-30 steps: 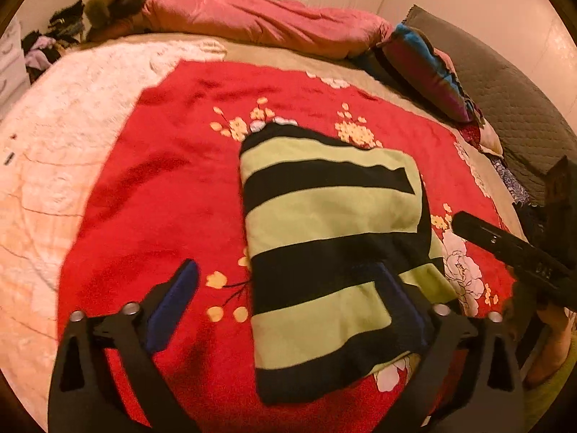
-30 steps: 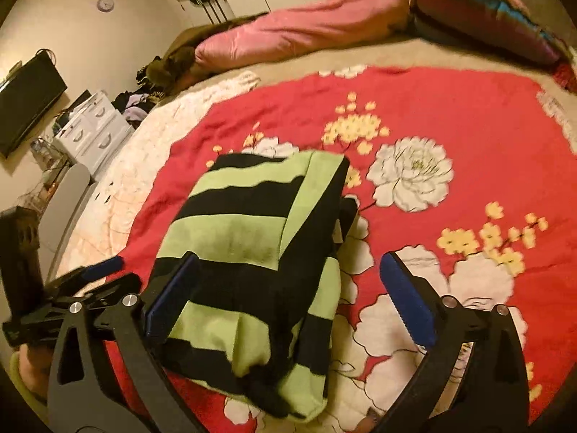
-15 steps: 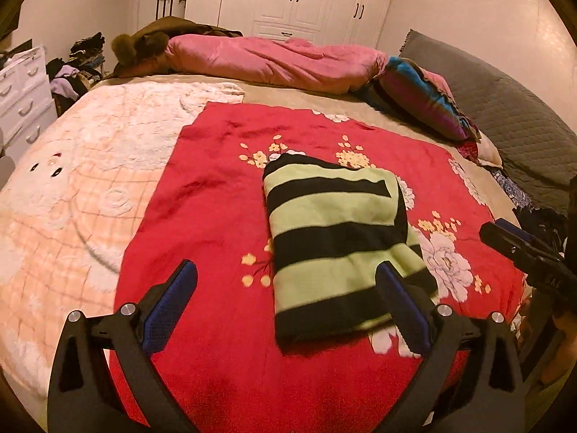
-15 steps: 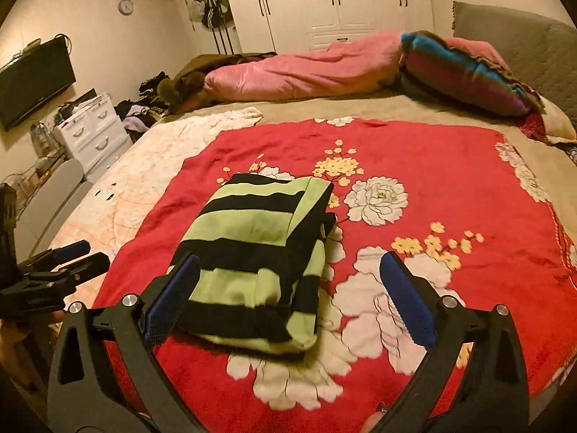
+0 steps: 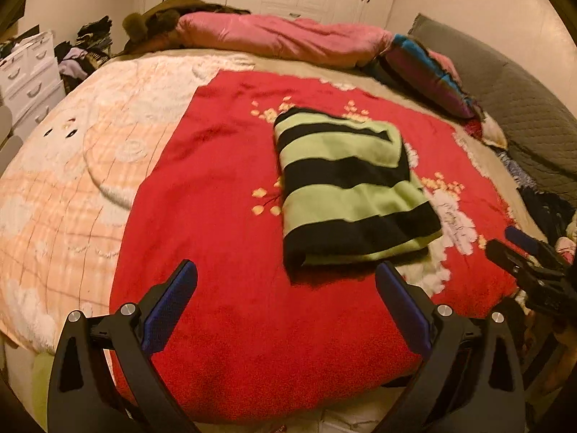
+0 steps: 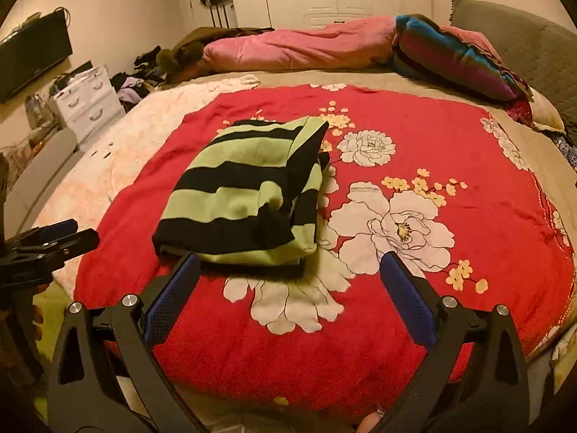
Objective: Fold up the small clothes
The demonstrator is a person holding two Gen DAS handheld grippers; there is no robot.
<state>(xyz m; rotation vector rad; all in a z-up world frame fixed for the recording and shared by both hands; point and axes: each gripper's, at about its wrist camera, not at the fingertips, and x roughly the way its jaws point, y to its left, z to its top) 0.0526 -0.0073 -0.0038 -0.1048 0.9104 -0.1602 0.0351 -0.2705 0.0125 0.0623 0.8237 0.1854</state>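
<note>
A green and black striped garment [image 5: 346,187] lies folded into a rectangle on the red flowered blanket [image 5: 223,187]; it also shows in the right wrist view [image 6: 245,195]. My left gripper [image 5: 286,274] is open and empty, held back from the garment's near edge above the blanket. My right gripper [image 6: 288,267] is open and empty, also short of the garment. The right gripper shows at the right edge of the left wrist view [image 5: 523,252], and the left gripper at the left edge of the right wrist view [image 6: 54,241].
The red blanket [image 6: 450,151] covers a bed with a peach and white quilt [image 5: 72,158]. A pink duvet [image 5: 281,39] and striped pillow [image 5: 425,72] lie at the far side. White drawers [image 6: 86,101] stand to the left. A grey headboard [image 5: 533,108] is at the right.
Both grippers have pulled back and up from the folded garment toward the near edge of the bed. The garment has stayed in place.
</note>
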